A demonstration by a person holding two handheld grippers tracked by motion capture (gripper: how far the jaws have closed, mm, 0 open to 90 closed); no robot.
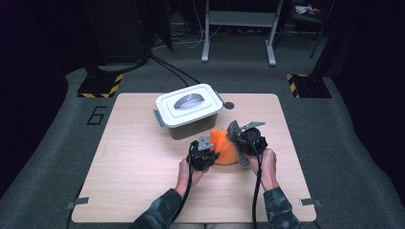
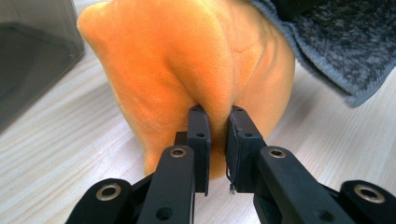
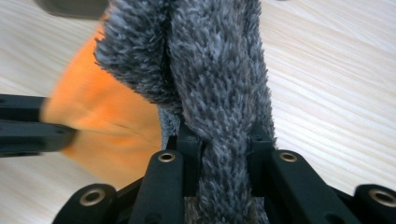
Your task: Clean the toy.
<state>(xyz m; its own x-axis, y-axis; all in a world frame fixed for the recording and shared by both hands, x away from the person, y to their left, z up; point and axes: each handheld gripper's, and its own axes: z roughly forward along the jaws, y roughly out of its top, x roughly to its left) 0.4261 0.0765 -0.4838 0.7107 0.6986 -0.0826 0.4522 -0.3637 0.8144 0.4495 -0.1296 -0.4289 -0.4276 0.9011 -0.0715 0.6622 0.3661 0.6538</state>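
An orange cloth [image 1: 223, 148] stands bunched on the wooden table [image 1: 143, 157] between my two grippers. My left gripper [image 1: 206, 156] is shut on a fold of the orange cloth [image 2: 187, 70], its jaws pinching the fabric. My right gripper [image 1: 246, 138] is shut on a grey fuzzy cloth [image 1: 235, 133] that lies against the orange one. In the right gripper view the grey cloth [image 3: 219, 84] runs up between the jaws, with the orange cloth [image 3: 107, 121] behind it at the left. The grey cloth's edge [image 2: 336, 42] hangs over the orange cloth's right side.
A white lidded plastic box [image 1: 189, 109] with a grey handle stands just behind the cloths, mid-table. A small dark round mark [image 1: 229, 105] lies to its right. A number 6 [image 1: 97, 115] is marked on the floor left of the table.
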